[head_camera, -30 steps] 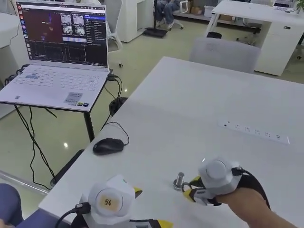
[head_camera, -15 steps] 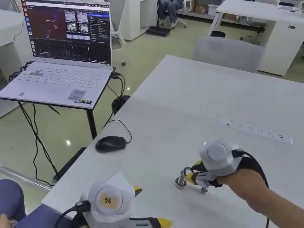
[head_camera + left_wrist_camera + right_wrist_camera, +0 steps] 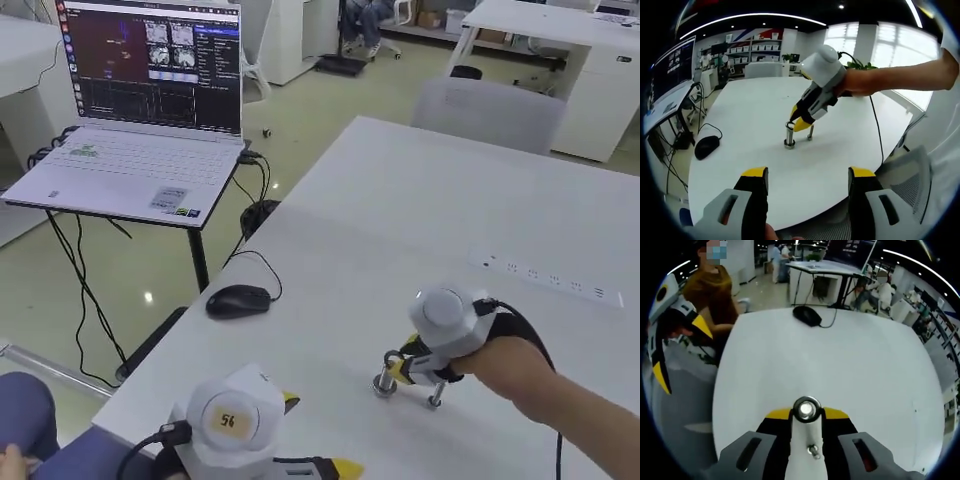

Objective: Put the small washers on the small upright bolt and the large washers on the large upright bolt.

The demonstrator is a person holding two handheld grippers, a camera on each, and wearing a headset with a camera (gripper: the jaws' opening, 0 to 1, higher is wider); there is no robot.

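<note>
Right gripper view puts a shiny washer (image 3: 806,410) pinched between the yellow jaw tips, which sit close in on it; whether its hole is lined up over the bolt I cannot tell. In the left gripper view the large bolt (image 3: 789,136) stands upright on the table (image 3: 400,200), with the right gripper (image 3: 801,121) angled down at its top and the small bolt (image 3: 810,133) just beside.

The likely fault is a tilted washer: it could catch on the bolt's top, slip free on release and roll across the table. Both bolts seem to stand loose on their heads, so a sideways push may topple the large one, or the jaws may clip the small one. The left gripper (image 3: 807,175), jaws spread and empty, hangs well apart, steadying nothing.
</note>
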